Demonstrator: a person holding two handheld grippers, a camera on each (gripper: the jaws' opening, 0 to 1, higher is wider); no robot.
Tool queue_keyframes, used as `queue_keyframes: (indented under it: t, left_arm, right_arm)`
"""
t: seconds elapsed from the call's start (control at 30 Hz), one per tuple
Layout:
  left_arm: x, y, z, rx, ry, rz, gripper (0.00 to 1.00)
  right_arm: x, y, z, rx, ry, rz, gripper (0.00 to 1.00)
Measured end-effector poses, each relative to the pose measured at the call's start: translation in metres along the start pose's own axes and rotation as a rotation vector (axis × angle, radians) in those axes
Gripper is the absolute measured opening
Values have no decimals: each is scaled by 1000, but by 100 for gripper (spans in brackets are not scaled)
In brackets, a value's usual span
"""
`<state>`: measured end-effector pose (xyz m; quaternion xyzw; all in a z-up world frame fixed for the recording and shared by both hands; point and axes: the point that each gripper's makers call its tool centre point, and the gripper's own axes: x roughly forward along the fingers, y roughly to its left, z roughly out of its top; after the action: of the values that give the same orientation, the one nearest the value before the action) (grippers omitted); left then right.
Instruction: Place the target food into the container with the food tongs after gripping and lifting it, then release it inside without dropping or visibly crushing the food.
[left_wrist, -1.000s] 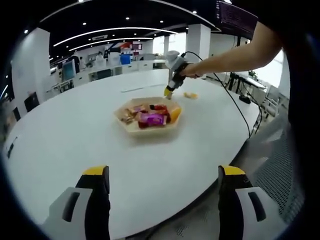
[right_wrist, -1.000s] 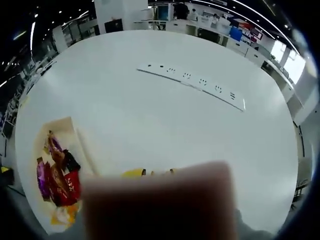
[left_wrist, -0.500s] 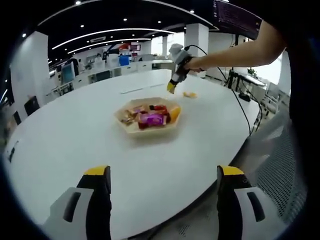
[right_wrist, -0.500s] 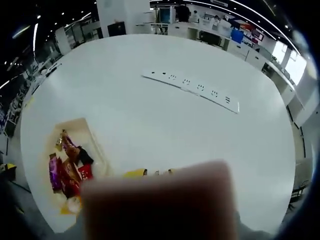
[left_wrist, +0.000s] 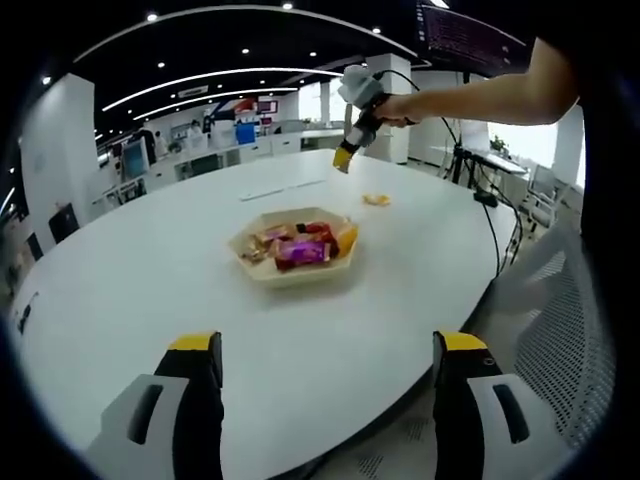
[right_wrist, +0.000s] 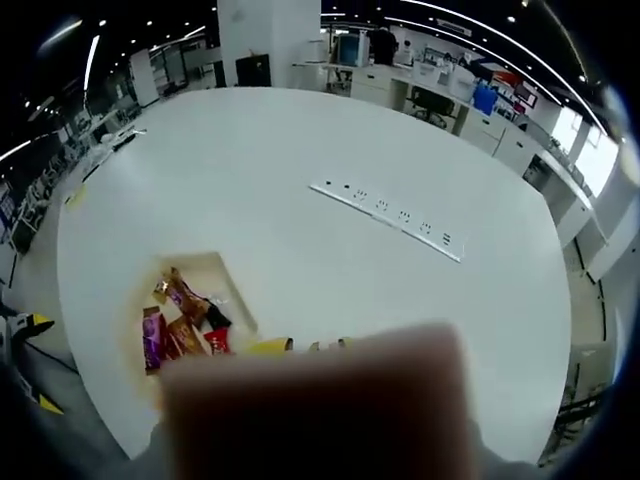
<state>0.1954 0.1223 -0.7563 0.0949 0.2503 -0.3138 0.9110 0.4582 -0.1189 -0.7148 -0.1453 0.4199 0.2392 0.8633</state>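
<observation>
Food tray (left_wrist: 262, 270) on table | left gripper (left_wrist: 330, 400) fingers spread, empty | right gripper (left_wrist: 343, 158) unclear

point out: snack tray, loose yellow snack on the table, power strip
Beige hexagonal snack tray (left_wrist: 262, 273), left gripper view, near rim.
Small yellow snack piece (left_wrist: 376, 200), left gripper view, its middle.
Long white power strip (right_wrist: 388, 217), right gripper view, mid-length.

Large white oval table with three things resting on it

The white table (left_wrist: 130, 270) carries a shallow beige tray (left_wrist: 262, 270) of wrapped snacks near its middle, a small yellow food piece (left_wrist: 376, 200) lying apart from the tray toward the far edge, and a long white power strip (right_wrist: 388, 215) set flat, well away from the tray.
</observation>
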Motion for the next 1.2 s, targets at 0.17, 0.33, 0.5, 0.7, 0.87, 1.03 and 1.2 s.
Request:
queue_keyframes:
  t: [0.17, 0.33, 0.5, 0.7, 0.87, 1.03, 1.2]
  left_arm:
    - [-1, -2, 2, 6, -15, -9, 83]
    - [-2, -4, 3, 17, -22, -18, 82]
    - [-2, -4, 3, 20, -25, -22, 82]
    - [-1, -4, 2, 23, -22, -25, 82]
    - [0, -4, 1, 22, -11, -26, 82]
    - [0, -4, -2, 24, 2, -22, 81]
    - [1, -3, -3, 24, 13, -21, 81]
  right_arm:
    - [-24, 0, 16, -12, -42, -14, 18]
    - [-40, 0, 22, -26, -61, -27, 17]
    - [-41, 0, 16, -12, -60, -29, 18]
    - [-23, -4, -17, 80, -18, 7, 23]
    - [-4, -15, -60, 190, 41, 24, 24]
    - [7, -21, -89, 274, 77, 31, 24]
    - [17, -25, -109, 300, 114, 9, 25]
